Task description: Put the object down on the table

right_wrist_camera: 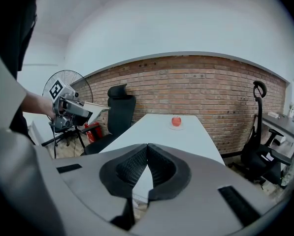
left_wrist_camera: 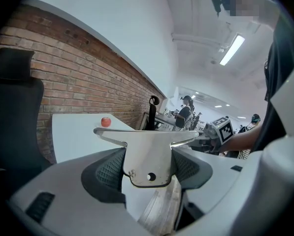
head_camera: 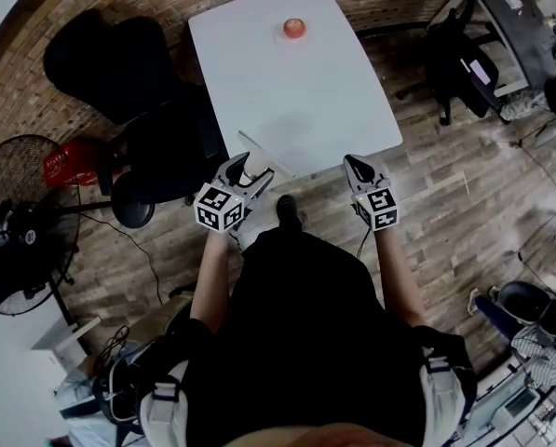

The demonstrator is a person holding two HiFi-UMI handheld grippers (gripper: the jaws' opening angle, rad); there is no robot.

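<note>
My left gripper [head_camera: 251, 169] [left_wrist_camera: 147, 165] is shut on a flat T-shaped metal plate [left_wrist_camera: 147, 149], whose wide top bar sticks out past the pads. In the head view the plate [head_camera: 262, 154] hangs just over the near left corner of the white table [head_camera: 296, 91]. From the right gripper view, the left gripper [right_wrist_camera: 67, 110] and its plate [right_wrist_camera: 97, 107] are at the left, level with the table edge. My right gripper [head_camera: 355, 166] [right_wrist_camera: 147, 154] is shut and empty, at the near right corner. A small red round fruit [head_camera: 294, 28] [right_wrist_camera: 176, 121] [left_wrist_camera: 106, 122] sits on a dish at the table's far end.
Black office chairs [head_camera: 128, 73] stand left of the table, with a floor fan [head_camera: 21, 203] and a red item [head_camera: 71, 163] farther left. Another chair and a desk [head_camera: 473, 49] are at the far right. A brick wall [right_wrist_camera: 196, 87] lies beyond the table.
</note>
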